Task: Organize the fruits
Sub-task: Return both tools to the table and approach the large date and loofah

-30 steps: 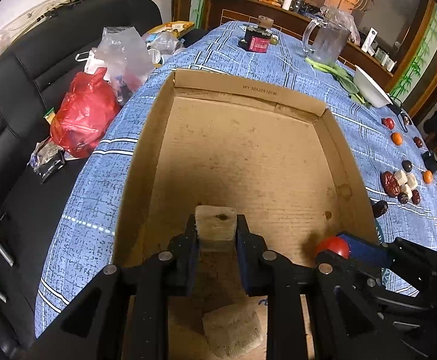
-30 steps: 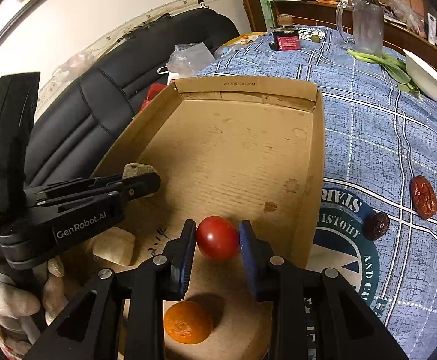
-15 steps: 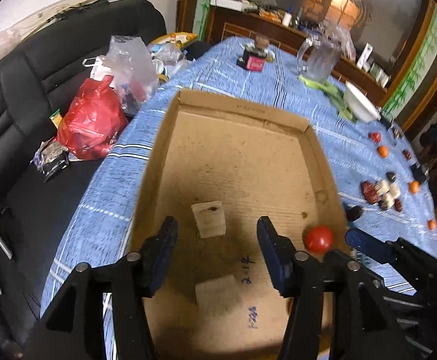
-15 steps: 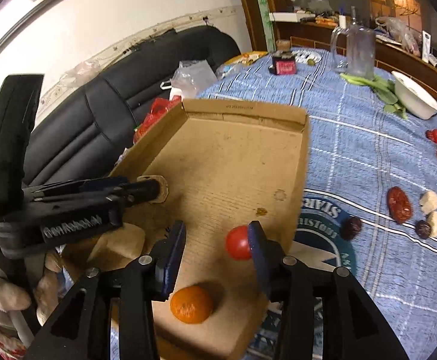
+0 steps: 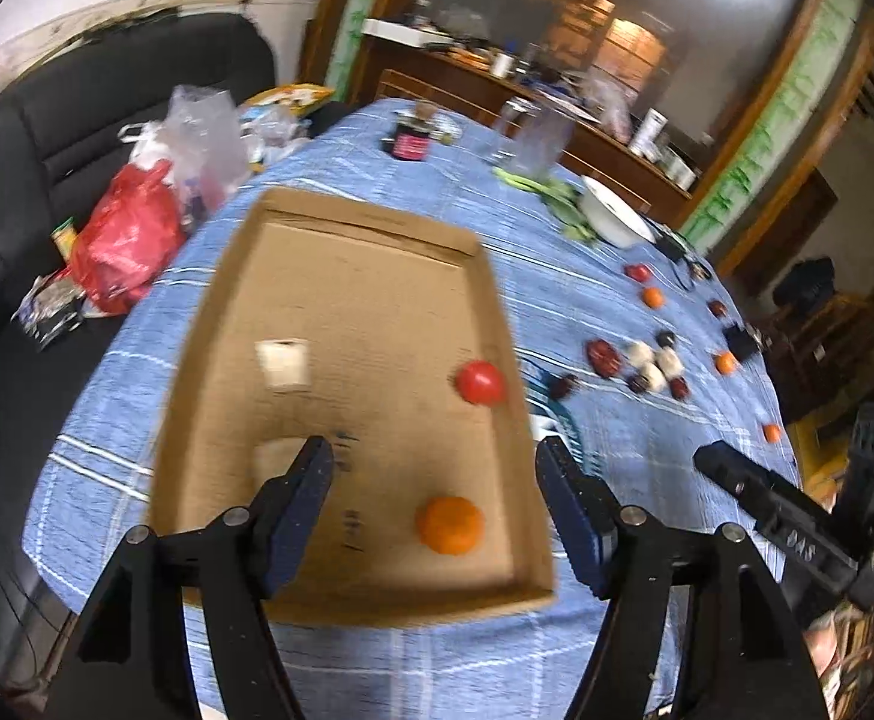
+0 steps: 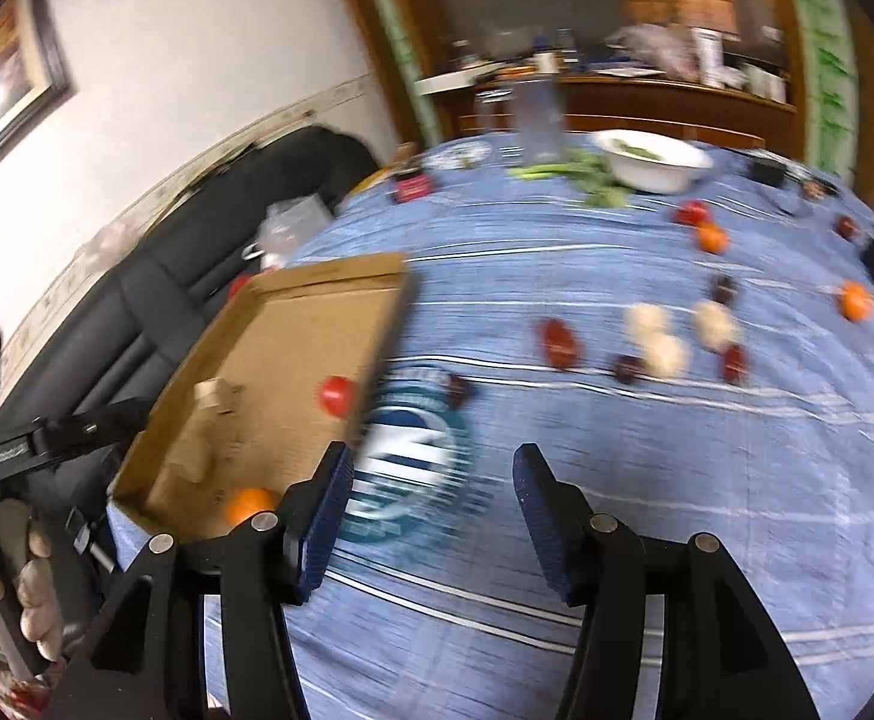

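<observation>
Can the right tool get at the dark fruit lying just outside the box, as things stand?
Probably yes. The right tool is empty, its jaws opening, and only bare tablecloth lies between it and the dark fruit.

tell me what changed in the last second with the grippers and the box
Both grippers let go and drew back, jaws opening: the left gripper released the pale cube, the right gripper the red tomato. Cardboard box and orange stayed put.
</observation>
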Motion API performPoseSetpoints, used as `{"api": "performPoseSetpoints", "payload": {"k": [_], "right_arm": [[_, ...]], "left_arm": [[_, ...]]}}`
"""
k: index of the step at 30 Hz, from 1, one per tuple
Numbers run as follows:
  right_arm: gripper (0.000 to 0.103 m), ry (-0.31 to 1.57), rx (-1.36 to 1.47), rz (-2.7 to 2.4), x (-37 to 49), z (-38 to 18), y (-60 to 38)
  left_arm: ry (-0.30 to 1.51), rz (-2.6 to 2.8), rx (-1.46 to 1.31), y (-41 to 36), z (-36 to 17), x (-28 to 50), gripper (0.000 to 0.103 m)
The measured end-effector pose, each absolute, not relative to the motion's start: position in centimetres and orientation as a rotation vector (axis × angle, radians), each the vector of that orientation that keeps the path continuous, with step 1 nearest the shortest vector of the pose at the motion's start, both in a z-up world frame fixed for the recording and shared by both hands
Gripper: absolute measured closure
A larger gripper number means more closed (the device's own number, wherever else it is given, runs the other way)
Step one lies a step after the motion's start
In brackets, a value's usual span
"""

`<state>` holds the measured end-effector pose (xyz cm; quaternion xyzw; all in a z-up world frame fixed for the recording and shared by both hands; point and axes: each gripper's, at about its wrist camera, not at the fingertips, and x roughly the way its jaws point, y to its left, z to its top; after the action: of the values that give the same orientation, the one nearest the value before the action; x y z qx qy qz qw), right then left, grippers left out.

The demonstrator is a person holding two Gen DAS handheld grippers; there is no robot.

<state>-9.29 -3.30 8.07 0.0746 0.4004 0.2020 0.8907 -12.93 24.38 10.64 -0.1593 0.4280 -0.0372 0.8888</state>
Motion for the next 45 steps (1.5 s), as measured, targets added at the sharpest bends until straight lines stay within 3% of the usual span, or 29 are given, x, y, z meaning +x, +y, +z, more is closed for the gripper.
{"api": "performPoseSetpoints", "payload": {"k": [9,19,45], "right_arm": [[0.041,0.847,0.317,0.189,-10.3,6.5,-16.8],[0.040,0.863,0.412,0.056,-10.8,4.4,-24.9],[0.040,0.888,0.328,0.223,4.9,4.7,-14.7]], "left_arm": [[0.949,-0.208,-0.198,16.2,9.5,-11.7,0.032],[1.019,-0.278,-0.133,10.3,6.9,-9.3,0.032],[1.006,-0.256,-0.224,5.8,5.2,0.1,0.032]]}}
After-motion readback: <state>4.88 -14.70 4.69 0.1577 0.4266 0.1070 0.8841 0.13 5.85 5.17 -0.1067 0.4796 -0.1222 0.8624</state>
